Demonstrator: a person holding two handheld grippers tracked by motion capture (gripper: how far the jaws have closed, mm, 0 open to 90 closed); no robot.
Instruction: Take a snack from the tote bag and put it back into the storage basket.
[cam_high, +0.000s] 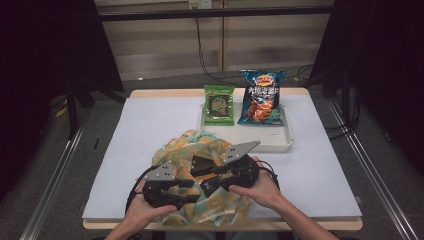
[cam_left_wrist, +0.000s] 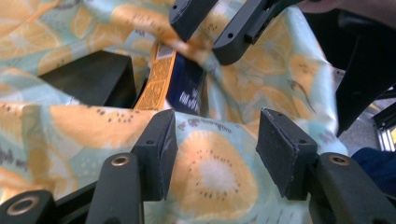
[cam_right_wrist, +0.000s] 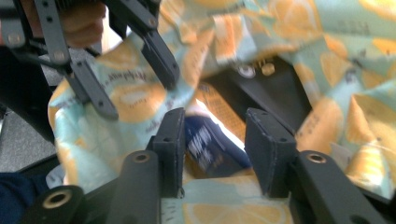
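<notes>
Fruit-print bag (cam_high: 210, 150), orange-blue packet (cam_left_wrist: 177, 84), lettering unreadable

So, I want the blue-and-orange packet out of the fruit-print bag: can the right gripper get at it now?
Probably yes. The right gripper points into the bag's open mouth, its jaws apart either side of the packet, with no cloth across it.

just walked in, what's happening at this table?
A person is working both grippers into a citrus-print fabric bag at the table's near edge. The left gripper has its jaws apart over the cloth; the right gripper reaches into the bag's mouth, jaws straddling a dark blue packet without clamping it. Two snack packets, green and blue, wait on a white tray.
</notes>
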